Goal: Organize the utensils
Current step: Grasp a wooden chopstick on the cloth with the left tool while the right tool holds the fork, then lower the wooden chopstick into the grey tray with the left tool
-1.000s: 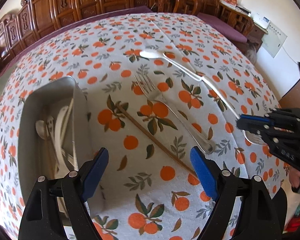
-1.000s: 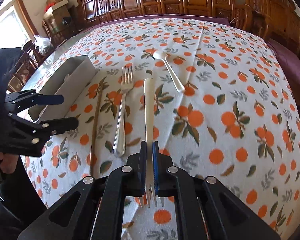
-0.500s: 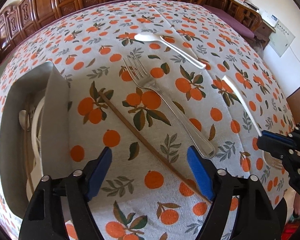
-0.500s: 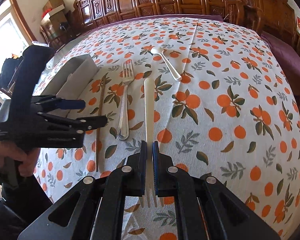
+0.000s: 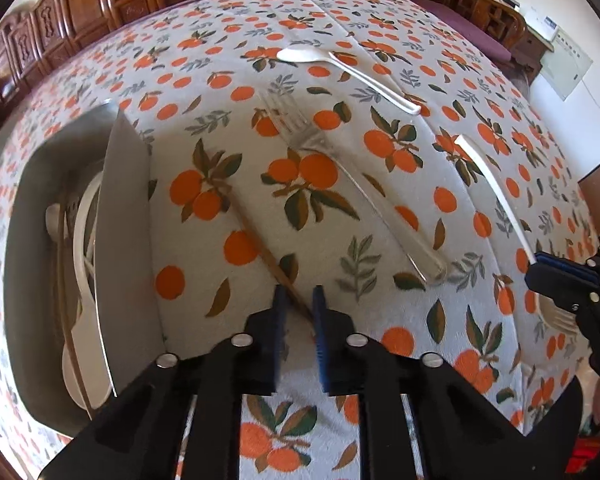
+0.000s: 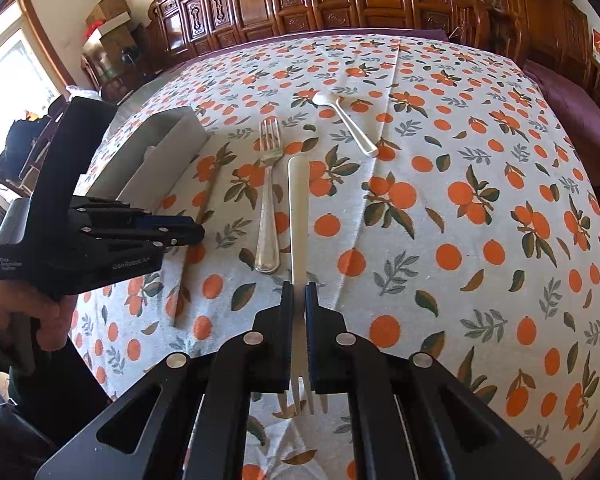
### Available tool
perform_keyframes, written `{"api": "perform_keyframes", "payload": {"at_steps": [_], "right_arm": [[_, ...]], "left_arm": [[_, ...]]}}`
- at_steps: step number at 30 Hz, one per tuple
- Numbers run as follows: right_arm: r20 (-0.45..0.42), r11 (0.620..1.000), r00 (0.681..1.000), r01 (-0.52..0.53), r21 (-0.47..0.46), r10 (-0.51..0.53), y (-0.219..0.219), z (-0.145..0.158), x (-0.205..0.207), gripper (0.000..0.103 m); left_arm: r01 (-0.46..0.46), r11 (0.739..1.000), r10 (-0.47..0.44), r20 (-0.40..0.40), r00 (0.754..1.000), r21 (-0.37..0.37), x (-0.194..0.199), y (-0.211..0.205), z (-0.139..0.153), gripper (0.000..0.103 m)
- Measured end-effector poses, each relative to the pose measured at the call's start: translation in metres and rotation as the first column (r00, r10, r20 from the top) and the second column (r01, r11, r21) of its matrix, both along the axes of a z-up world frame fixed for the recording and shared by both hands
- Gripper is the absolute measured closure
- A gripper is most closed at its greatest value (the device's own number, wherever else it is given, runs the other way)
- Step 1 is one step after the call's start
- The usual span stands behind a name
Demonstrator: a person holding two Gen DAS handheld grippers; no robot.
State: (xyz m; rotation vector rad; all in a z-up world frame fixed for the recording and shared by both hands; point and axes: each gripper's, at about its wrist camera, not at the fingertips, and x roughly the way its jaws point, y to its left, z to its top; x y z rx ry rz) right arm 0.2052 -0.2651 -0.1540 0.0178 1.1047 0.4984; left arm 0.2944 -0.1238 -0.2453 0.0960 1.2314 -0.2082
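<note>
Utensils lie partly sorted on an orange-print tablecloth (image 5: pixel 204 128); a grey metal tray (image 5: pixel 124 216) at the left edge of the left wrist view already holds several pale spoons (image 5: pixel 82 248) and a brown stick, heaped lengthwise so that an exact count cannot be made; nearest in that view, the left gripper (image 5: pixel 298 300) has just been closing and its blue pads stand narrow around the near end of a single brown chopstick (image 5: pixel 256 236), which runs away on the cloth just beside the tray wall; whether the pads actually press it is hard to tell, as a slim gap shows; beyond it lies a metal fork (image 5: pixel 356 184), tines away, and farthest a white spoon (image 5: pixel 348 72); the right gripper (image 6: pixel 299 296) is clamped on a white plastic fork (image 6: pixel 298 216), tines toward the camera and handle pointing away over the cloth; the right wrist view alone shows those tines behind the pads, the hand (image 6: pixel 28 312) gripping the left tool, and the tray from outside, contents mostly hidden; the left view alone looks into the tray.
</note>
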Motion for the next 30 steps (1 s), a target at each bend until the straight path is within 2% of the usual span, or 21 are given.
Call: {"api": "perform_keyframes", "payload": {"at_steps": [4,12,21,30], "right_arm": [[-0.001,1.000,1.000,-0.008,0.001,0.008,0.008,0.001,-0.004,0.096],[-0.006,1.000,1.000,-0.009,0.003,0.009,0.021,0.004,-0.011,0.096],[0.011,1.000,1.000,-0.022,0.007,0.022,0.041,0.014,-0.011,0.096],[0.036,0.999,0.999,-0.029,0.031,0.028,0.064,0.029,-0.005,0.096]], "left_arm": [[0.002,1.000,-0.003,-0.012,1.000,-0.015,-0.006,0.006,0.001,0.099],[0.017,0.999,-0.017,0.008,1.000,-0.049,-0.018,0.017,0.014,0.099],[0.043,0.995,-0.037,0.070,0.997,-0.088,-0.031,0.034,0.044,0.099],[0.036,0.990,-0.018,0.132,0.991,-0.139,-0.040,0.067,0.079,0.099]]}}
